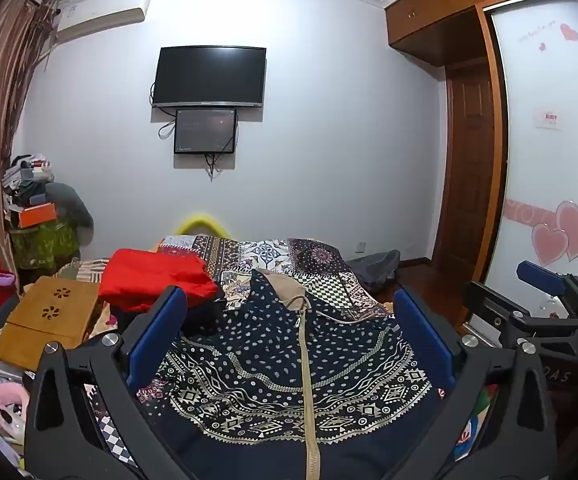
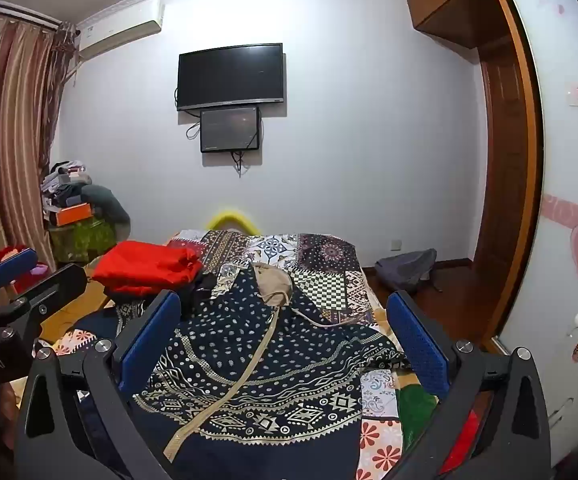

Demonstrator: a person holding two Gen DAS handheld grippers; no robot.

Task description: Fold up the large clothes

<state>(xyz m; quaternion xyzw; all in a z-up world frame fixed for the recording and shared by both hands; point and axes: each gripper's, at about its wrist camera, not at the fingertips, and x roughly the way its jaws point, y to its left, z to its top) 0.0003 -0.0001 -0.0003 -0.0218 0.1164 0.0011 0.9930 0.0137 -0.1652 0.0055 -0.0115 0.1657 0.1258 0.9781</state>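
Note:
A navy hooded jacket [image 1: 289, 364] with pale dots, geometric bands and a beige zipper lies spread on the patchwork bedspread [image 1: 321, 268], its hood pointing away from me. My left gripper [image 1: 289, 300] hovers above the jacket's lower half, jaws wide apart with nothing between the blue pads. The same jacket [image 2: 273, 360] fills the right wrist view, where my right gripper [image 2: 283, 304] is likewise open and empty above it. The right gripper [image 1: 541, 280] also shows at the right edge of the left wrist view, and the left gripper [image 2: 13, 268] at the left edge of the right one.
A folded red garment [image 1: 153, 280] sits on dark clothes at the bed's left. A wooden lap table [image 1: 49, 320] lies further left, beside toys and clutter. A television [image 1: 209, 76] hangs on the far wall; a wardrobe [image 1: 549, 140] stands right, a grey bag [image 2: 405, 268] on the floor.

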